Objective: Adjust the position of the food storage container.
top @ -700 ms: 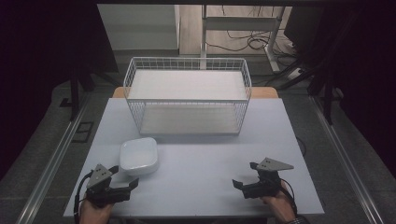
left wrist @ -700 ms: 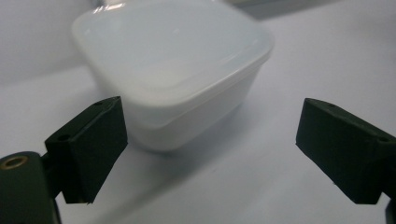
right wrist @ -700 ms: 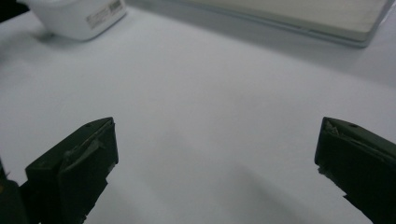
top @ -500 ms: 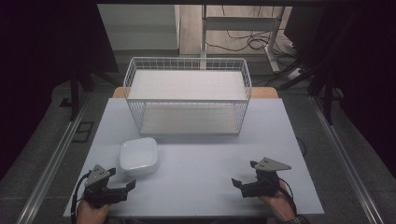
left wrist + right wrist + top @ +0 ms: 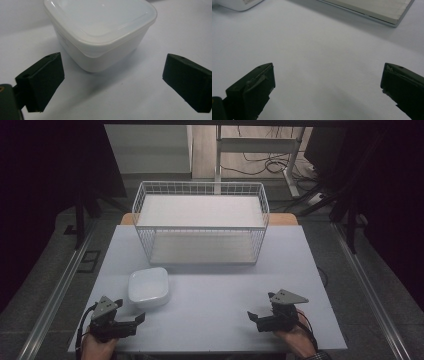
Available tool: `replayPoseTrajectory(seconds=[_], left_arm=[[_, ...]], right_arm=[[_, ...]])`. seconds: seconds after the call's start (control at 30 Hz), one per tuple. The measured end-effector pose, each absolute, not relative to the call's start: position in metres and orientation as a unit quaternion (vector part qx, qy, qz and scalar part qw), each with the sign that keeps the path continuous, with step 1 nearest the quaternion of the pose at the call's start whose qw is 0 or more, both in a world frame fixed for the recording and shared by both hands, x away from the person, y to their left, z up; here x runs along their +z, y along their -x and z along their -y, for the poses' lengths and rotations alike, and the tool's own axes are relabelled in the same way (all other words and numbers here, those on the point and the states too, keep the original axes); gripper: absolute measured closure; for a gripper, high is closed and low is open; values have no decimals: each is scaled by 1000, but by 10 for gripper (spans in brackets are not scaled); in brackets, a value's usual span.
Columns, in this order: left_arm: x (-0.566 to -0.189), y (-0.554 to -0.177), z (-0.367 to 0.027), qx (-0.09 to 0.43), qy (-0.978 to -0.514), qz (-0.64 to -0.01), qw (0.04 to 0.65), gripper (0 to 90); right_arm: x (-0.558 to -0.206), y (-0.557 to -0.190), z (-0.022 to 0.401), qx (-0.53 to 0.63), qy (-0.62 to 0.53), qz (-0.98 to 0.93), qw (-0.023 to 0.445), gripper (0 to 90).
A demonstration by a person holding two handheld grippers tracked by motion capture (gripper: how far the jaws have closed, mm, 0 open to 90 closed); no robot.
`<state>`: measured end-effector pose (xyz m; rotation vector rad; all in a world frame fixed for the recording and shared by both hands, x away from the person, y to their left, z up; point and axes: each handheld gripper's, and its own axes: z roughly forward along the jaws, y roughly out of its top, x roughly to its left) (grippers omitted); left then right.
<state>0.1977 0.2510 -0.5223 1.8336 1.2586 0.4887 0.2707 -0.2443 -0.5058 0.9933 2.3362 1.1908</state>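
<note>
While both jaws stand spread, the left gripper (image 5: 112,82) faces a lidded white container (image 5: 100,32); the right gripper (image 5: 328,92) holds nothing over the desk (image 5: 319,50).

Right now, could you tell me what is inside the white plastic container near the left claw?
The white plastic container is closed by a translucent lid, and through it only a pale, even surface shows. Whether anything lies inside stays hidden.

A lab or test room: a plain white surface (image 5: 210,305) ringed by black curtains (image 5: 50,195), loose cables (image 5: 260,167) on the floor, and metal rails (image 5: 55,295) alongside.
</note>
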Motion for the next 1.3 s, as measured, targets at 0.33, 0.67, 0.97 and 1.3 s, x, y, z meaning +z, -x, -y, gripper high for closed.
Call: replayPoseTrajectory(seconds=[0.33, 0.67, 0.97, 1.3], left_arm=[[-507, -190, -266, 220, -724, -507, 412, 174], [-508, -200, -302, 217, -684, -551, 427, 786], [-528, -241, -298, 178, -705, -563, 391, 897], [-533, -264, -293, 162, -708, -561, 396, 897]], right_arm=[[-505, -272, 246, 413, -351, -822, 174, 0], [-505, -272, 248, 414, -355, -820, 176, 0], [-507, -273, 246, 410, -356, -822, 171, 0], [-509, -276, 247, 408, -367, -820, 160, 0]])
